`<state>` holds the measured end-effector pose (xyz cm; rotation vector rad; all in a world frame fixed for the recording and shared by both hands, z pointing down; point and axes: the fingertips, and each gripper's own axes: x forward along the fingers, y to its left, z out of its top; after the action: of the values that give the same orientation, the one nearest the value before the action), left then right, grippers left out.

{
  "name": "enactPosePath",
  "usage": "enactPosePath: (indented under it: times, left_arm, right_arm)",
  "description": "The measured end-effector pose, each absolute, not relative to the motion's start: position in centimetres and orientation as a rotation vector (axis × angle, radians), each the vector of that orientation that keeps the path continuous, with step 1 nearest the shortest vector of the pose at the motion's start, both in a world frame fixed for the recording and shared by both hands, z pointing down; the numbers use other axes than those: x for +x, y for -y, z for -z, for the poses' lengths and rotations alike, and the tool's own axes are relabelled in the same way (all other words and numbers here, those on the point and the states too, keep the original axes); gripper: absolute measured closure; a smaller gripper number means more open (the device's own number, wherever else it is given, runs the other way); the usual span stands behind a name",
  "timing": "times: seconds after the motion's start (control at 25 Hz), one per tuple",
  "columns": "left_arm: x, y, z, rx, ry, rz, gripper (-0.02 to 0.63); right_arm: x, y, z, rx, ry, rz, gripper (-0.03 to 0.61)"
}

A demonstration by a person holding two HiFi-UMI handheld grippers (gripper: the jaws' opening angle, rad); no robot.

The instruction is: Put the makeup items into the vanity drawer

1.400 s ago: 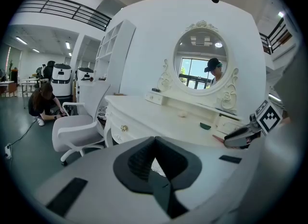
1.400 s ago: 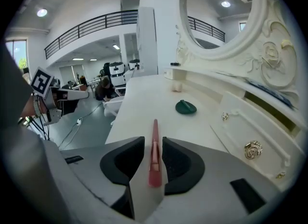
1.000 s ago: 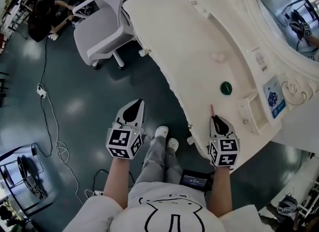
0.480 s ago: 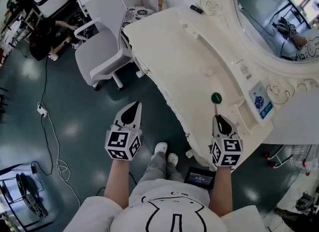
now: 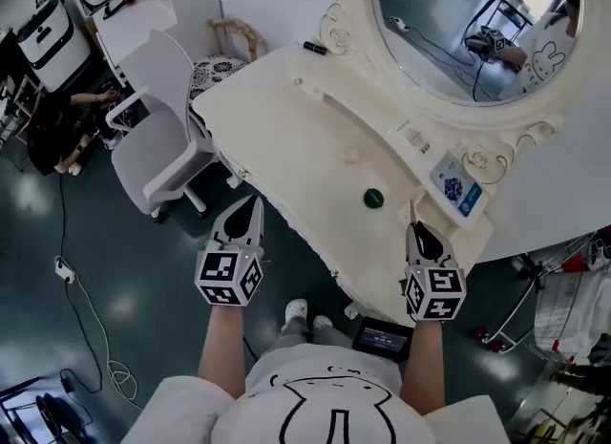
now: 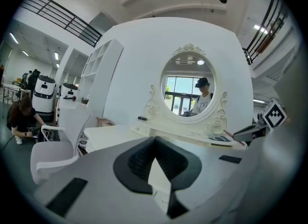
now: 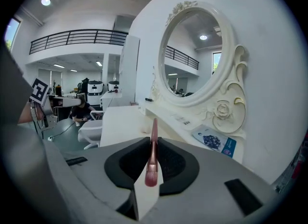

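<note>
**Brush in hand, drawer not yet open**

Both tools have risen since the earlier frames. The head view has tipped up with them, so the whole oval mirror [image 5: 458, 22] now shows above the white surface [image 5: 286, 127].

The right tool [image 5: 417, 232] is pinching the pink makeup brush [image 7: 153, 153]. Its pads press on the stem near the bristle head, with the bristles toward the camera and the thin handle pointing forward over the surface. The left tool [image 5: 254, 205] hangs off the front edge of the surface, above the floor, pads pressed together on nothing. A green round item [image 5: 373, 199] lies on the surface just ahead and left of the brush tip, apart from it.

I see no open vanity drawer in any view. Judgement: this is the carry step, and opening the drawer is still to do, probably with the left tool.

Risks:
- The stem is narrow and the contact small. The brush may pivot or slide out if its handle tip bumps the surface, the mirror frame or a drawer front.
- Lowering the right tool carelessly could knock the green round item.
- The left tool must spread before it takes a knob, and a glancing grip would slip off.
</note>
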<state>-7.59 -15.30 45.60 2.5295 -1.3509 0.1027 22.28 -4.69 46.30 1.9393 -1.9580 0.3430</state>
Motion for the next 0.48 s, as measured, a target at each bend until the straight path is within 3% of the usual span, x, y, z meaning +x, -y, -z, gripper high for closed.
enactPosePath:
  times: [0.48]
  left_arm:
    - [-0.9, 16.8, -43.5, 2.638, 1.233, -0.106, 0.583]
  right_arm:
    - [28.1, 3.4, -45.4, 2.054, 1.875, -0.331, 0.537]
